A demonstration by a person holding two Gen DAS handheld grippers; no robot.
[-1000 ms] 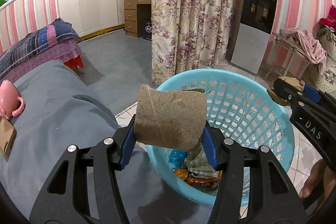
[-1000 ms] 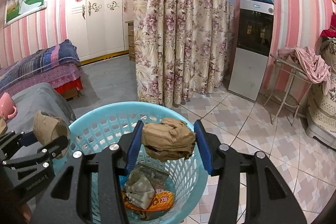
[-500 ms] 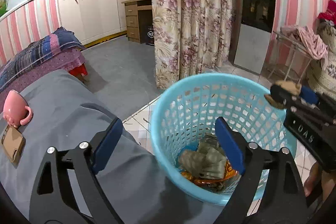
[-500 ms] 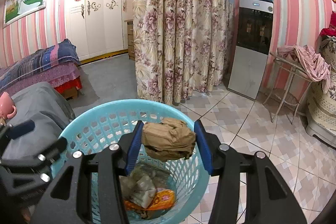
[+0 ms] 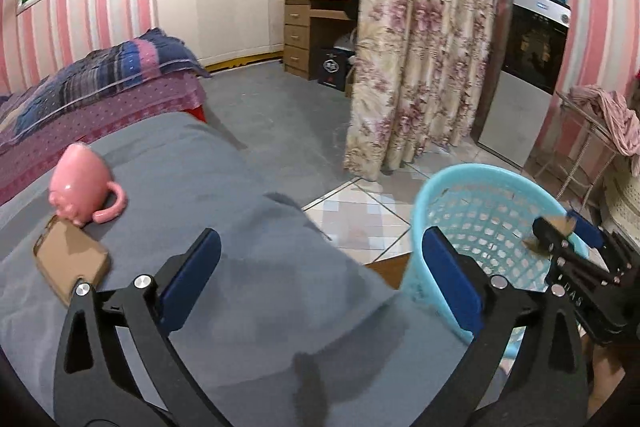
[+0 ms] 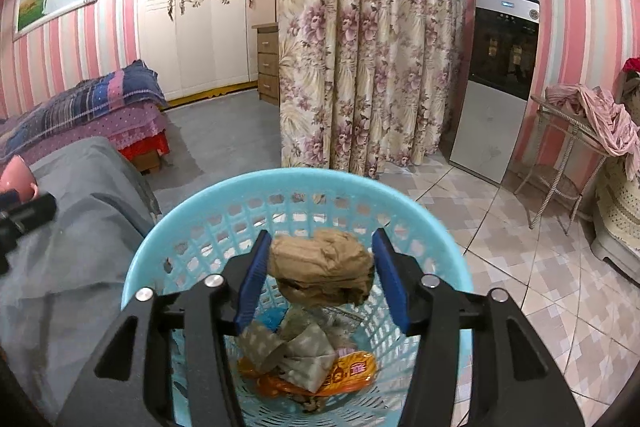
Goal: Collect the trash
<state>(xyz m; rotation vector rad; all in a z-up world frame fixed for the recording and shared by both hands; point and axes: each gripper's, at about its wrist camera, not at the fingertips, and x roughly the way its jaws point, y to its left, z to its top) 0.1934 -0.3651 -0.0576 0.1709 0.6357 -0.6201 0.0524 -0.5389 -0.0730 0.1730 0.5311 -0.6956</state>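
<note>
Right gripper (image 6: 320, 273) is positioned above the light-blue perforated plastic basket (image 6: 208, 199), which stands on the tiled floor (image 6: 500, 227) against the edge of a surface draped in grey cloth (image 6: 76, 227). Between its blue pads (image 6: 252, 279) sits a crumpled wad of brown paper (image 6: 322, 267); the jaws are opening. The wad's left side touches or nearly touches the left pad, and a narrow gap shows at the right pad, so the pads no longer appear to clamp it. The wad is inside the basket's rim line as seen from the right wrist view, directly over the trash already at the bottom: grey-green crumpled paper (image 6: 288, 351) and an orange snack wrapper (image 6: 352, 371). Left gripper (image 5: 320, 279) is over the grey cloth (image 5: 248, 227), to the left of the basket (image 5: 476, 183); its jaws are opening, near full spread, with nothing between the blue pads (image 5: 450, 279). Its right finger overlaps the basket's near wall in the left wrist view; contact cannot be determined. On the cloth to the left of this gripper, well apart from it: a pink pig-shaped mug (image 5: 80, 183) lying on its side, touching a brown phone case (image 5: 68, 261). From the left wrist view the right gripper (image 5: 560, 239) shows at the basket's far right rim, a scrap of the brown paper visible at its tip. Floral curtain (image 6: 360, 67) and water dispenser (image 6: 500, 79) stand beyond the basket.
</note>
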